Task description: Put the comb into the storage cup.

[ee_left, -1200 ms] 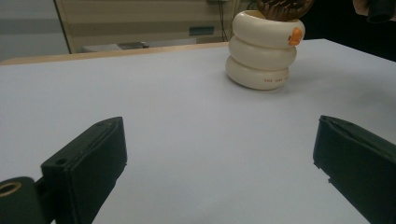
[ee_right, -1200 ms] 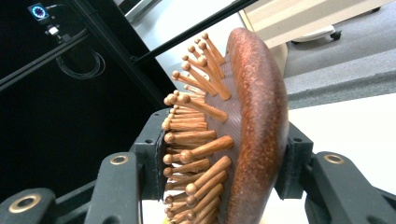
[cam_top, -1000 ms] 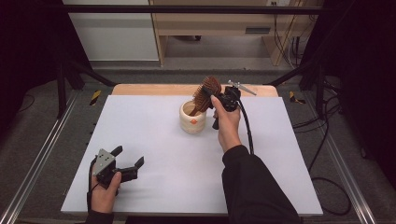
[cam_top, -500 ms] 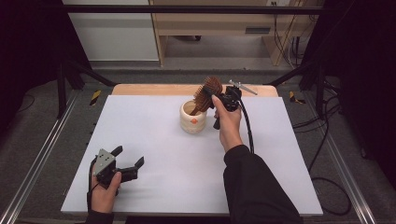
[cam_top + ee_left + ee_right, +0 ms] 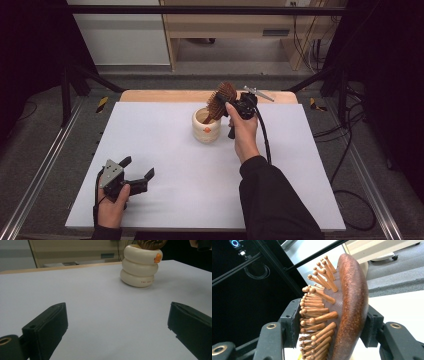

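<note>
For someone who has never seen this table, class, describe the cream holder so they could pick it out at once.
Start from the white table and look to its far middle, beside the right gripper. There stands the cream holder, shaped like three stacked rings with a small orange mark near its rim. A brown wooden hairbrush pokes out of its top.

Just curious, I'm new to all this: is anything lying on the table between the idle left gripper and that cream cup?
Nothing. In the left gripper view, only bare white table stretches from the open jaws to the cup.
</note>
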A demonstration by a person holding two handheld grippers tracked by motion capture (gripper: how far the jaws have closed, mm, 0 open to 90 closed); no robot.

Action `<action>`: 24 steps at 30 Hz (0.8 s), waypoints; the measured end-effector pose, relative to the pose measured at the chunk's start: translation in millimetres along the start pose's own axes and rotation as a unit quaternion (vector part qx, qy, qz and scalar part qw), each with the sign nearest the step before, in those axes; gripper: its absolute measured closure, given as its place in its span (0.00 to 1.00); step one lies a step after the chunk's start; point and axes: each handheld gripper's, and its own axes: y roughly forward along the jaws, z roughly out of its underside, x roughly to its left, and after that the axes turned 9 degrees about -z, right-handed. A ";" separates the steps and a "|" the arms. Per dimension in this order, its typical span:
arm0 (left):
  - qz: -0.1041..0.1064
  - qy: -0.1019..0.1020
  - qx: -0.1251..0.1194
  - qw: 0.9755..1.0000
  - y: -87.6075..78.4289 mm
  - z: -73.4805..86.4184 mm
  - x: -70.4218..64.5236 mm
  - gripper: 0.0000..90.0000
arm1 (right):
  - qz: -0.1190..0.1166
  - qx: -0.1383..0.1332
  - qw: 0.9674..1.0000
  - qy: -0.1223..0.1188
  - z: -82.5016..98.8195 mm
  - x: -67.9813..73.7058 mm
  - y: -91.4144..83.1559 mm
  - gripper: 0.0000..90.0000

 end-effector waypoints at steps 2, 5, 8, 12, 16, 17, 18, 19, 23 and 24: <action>0.000 0.000 0.000 1.000 -0.1 0.0 0.0 0.03 | -0.001 0.000 1.000 0.000 -0.1 0.2 -0.2 0.48; 0.000 0.000 0.000 1.000 0.0 0.0 0.1 0.03 | -0.002 0.001 1.000 0.000 0.0 0.7 -0.1 0.48; 0.000 0.000 0.000 1.000 -0.1 0.0 0.0 0.03 | -0.004 0.000 1.000 0.002 -0.1 1.1 0.1 0.47; 0.000 0.000 0.000 1.000 0.0 0.0 0.0 0.03 | -0.002 0.002 1.000 -0.003 -0.3 1.4 -0.3 0.46; 0.000 0.002 0.001 1.000 0.1 0.1 -0.1 0.03 | 0.003 0.003 1.000 -0.017 -0.9 3.0 -0.9 0.46; 0.001 0.001 0.001 1.000 0.2 0.1 -0.3 0.03 | 0.006 0.004 1.000 -0.024 -1.0 3.8 -1.4 0.46; 0.001 0.000 0.001 1.000 0.4 0.1 -0.6 0.03 | 0.008 0.004 1.000 -0.028 -1.2 4.5 -1.6 0.45; 0.001 0.002 0.001 1.000 0.4 0.1 -0.6 0.03 | 0.009 0.003 1.000 -0.029 -1.3 4.8 -1.6 0.43; 0.001 0.001 0.001 1.000 0.3 0.1 -0.6 0.03 | 0.017 0.004 0.999 -0.034 -1.6 5.5 -1.7 0.40; 0.001 0.001 0.001 1.000 0.4 0.2 -0.5 0.03 | 0.019 0.005 0.999 -0.035 -1.4 5.8 -1.6 0.39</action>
